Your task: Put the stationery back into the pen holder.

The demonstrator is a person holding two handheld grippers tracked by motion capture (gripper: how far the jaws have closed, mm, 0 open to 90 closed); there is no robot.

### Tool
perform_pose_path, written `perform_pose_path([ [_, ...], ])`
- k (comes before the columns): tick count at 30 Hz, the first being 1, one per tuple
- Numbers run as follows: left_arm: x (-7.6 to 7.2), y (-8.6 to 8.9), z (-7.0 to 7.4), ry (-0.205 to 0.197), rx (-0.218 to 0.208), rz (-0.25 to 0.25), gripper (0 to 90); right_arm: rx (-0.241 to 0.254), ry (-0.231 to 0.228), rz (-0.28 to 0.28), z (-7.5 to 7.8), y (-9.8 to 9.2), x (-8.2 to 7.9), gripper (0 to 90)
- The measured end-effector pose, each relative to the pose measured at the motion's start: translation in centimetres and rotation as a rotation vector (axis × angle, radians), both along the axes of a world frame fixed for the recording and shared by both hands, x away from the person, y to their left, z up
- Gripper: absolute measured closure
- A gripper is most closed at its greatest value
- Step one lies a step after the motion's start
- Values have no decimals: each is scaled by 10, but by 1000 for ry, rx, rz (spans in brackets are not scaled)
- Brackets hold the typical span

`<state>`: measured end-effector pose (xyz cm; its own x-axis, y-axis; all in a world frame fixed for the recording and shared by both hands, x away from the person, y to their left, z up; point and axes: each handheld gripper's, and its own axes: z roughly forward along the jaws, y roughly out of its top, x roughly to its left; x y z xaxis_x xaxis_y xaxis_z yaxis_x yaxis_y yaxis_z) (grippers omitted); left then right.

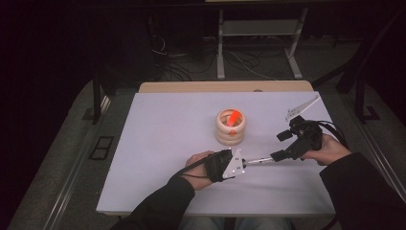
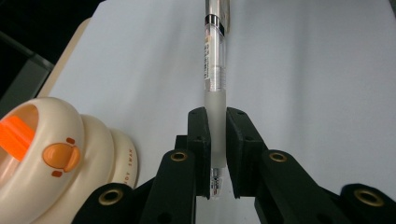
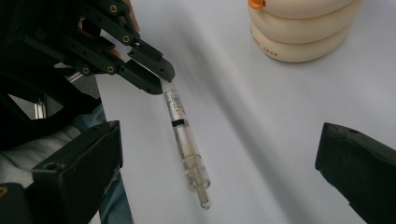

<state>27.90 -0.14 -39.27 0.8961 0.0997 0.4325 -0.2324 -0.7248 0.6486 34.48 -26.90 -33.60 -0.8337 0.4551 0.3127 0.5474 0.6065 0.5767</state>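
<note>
The pen (image 2: pixel 214 70) is a slim, clear-barrelled cylinder with a frosted grip sleeve, a black band and a printed label. It is held just above the white bench (image 1: pixel 158 143), near its front edge. In the high view its long axis runs level from left to right, the writing tip seated in the left claw (image 1: pixel 245 162) and the push-button end pointing toward the right claw (image 1: pixel 280 145). The left claw is clamped on the frosted sleeve, its matt black pads pressing both sides. The right claw stands apart, its two black jaws wide on either side of the pen's free end and not touching it. Behind the pen, near the bench centre, stands a cream holder (image 1: pixel 230 126) of three stacked rounded rings, smooth and glossy, with orange markings on its wall and an orange item inside.
</note>
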Motion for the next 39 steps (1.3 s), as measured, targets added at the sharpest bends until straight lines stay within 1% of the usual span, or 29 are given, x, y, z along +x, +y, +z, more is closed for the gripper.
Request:
perform_pose_path([
  [1,-1,0,0,-14,2,-3,794,-4,10,-7,0,1,0,3],
  [2,-1,0,0,-16,5,-5,794,-4,13,-5,-1,2,1,3],
  [4,-2,-1,0,-18,13,-11,795,-2,24,8,-2,2,1,99],
  [5,-3,-1,-1,-32,17,-13,794,1,31,10,-2,2,2,131],
  [7,-4,-2,-2,-35,14,-16,795,0,40,5,-3,2,3,135],
  [8,-5,-2,-2,-43,21,-22,794,-1,42,4,-4,2,4,140],
  [10,-5,-3,-2,-44,22,-20,794,-11,51,-1,-5,3,4,141],
  [11,-5,-3,-2,-47,27,-23,795,-14,55,3,-6,3,5,142],
  [12,-5,-3,-3,-51,23,-22,794,-16,58,6,-7,4,5,144],
  [14,-6,-3,-2,-63,35,-24,794,-19,68,8,-8,6,5,148],
  [15,-6,-3,-2,-64,35,-23,794,-13,67,14,-9,7,5,171],
  [16,-6,-3,-2,-66,38,-21,794,-15,77,11,-9,8,4,196],
  [17,-6,-3,-2,-75,37,-19,794,-11,81,12,-10,9,4,210],
  [18,-5,-3,-3,-78,31,-19,794,-5,84,16,-12,9,4,215],
  [19,-5,-3,-2,-81,35,-19,794,-10,84,18,-13,10,4,226],
  [20,-5,-3,-2,-87,40,-23,795,-7,98,23,-15,11,4,236],
  [21,-6,-3,-2,-90,41,-23,794,-15,99,29,-17,12,4,240],
  [22,-6,-3,-3,-88,40,-21,794,-16,105,34,-19,13,4,251],
  [23,-6,-2,-1,-104,70,-25,794,-19,114,37,-21,14,4,279],
  [24,-6,-2,-1,-109,67,-28,794,-15,125,37,-22,15,4,305],
  [26,-5,-3,-1,-111,63,-29,794,-13,145,42,-24,17,4,328],
  [27,-5,-3,-2,-111,64,-29,794,-18,147,49,-25,17,5,349],
  [30,-6,-3,-2,-117,73,-33,794,-23,165,57,-28,20,6,403],
  [31,-6,-3,-3,-114,61,-35,794,-23,171,56,-29,20,6,420],
  [32,-6,-3,-3,-109,72,-33,794,-26,176,62,-29,21,6,437],
  [36,-7,-5,-3,-116,81,-45,794,-22,205,72,-33,25,7,481],
  [37,-7,-5,-4,-111,81,-45,794,-23,213,76,-33,27,7,493],
  [38,-7,-6,-5,-108,69,-42,794,-25,215,79,-34,28,7,506],
  [39,-7,-6,-5,-108,72,-43,794,-26,223,82,-35,29,7,524],
])
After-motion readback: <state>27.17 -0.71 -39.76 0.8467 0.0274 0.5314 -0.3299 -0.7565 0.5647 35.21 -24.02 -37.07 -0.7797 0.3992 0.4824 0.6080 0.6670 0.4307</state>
